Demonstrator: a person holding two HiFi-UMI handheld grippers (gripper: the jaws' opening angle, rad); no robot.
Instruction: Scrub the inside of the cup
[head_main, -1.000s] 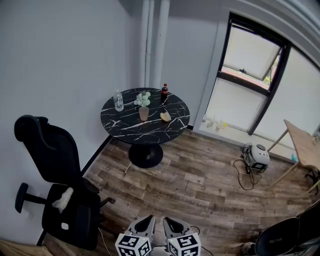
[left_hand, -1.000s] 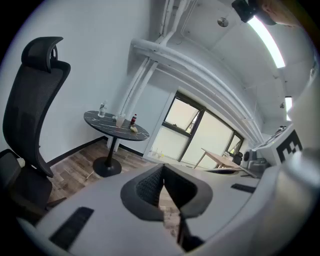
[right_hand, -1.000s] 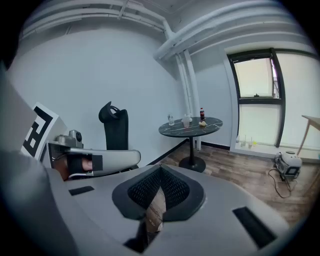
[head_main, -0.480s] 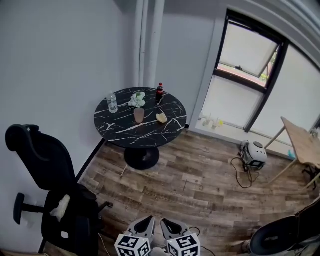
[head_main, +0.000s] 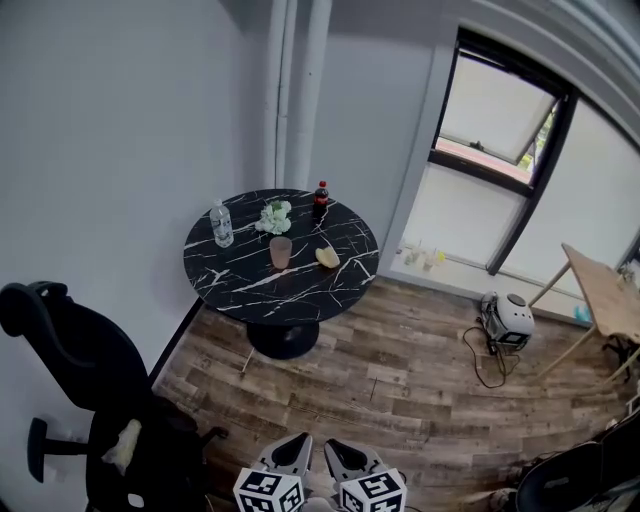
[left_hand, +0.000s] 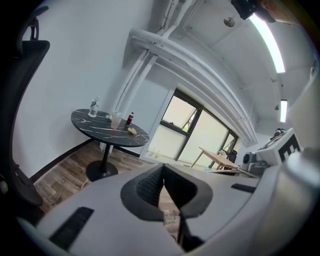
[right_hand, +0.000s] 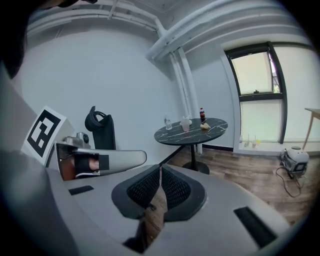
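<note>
A pinkish translucent cup (head_main: 281, 252) stands upright near the middle of the round black marble table (head_main: 240, 285), far ahead across the room. A yellow sponge (head_main: 328, 257) lies just right of the cup. My left gripper (head_main: 297, 441) and right gripper (head_main: 336, 445) are side by side at the bottom edge of the head view, both shut and empty, well short of the table. The left gripper view shows its jaws (left_hand: 163, 182) closed, with the cup (left_hand: 116, 120) small in the distance. The right gripper (right_hand: 160, 175) is closed too, and its view shows the cup (right_hand: 185, 125) far off.
On the table also stand a water bottle (head_main: 221, 224), a cola bottle (head_main: 321, 197) and a white-green bunch (head_main: 274, 216). A black office chair (head_main: 90, 400) is at the near left. A white round appliance (head_main: 512, 315) with a cable lies on the wood floor; a wooden table (head_main: 605, 290) is at the right.
The view has shifted: the chair has slid toward the lower left edge and the table sits slightly lower in the picture. Both grippers stay shut at the bottom edge.
</note>
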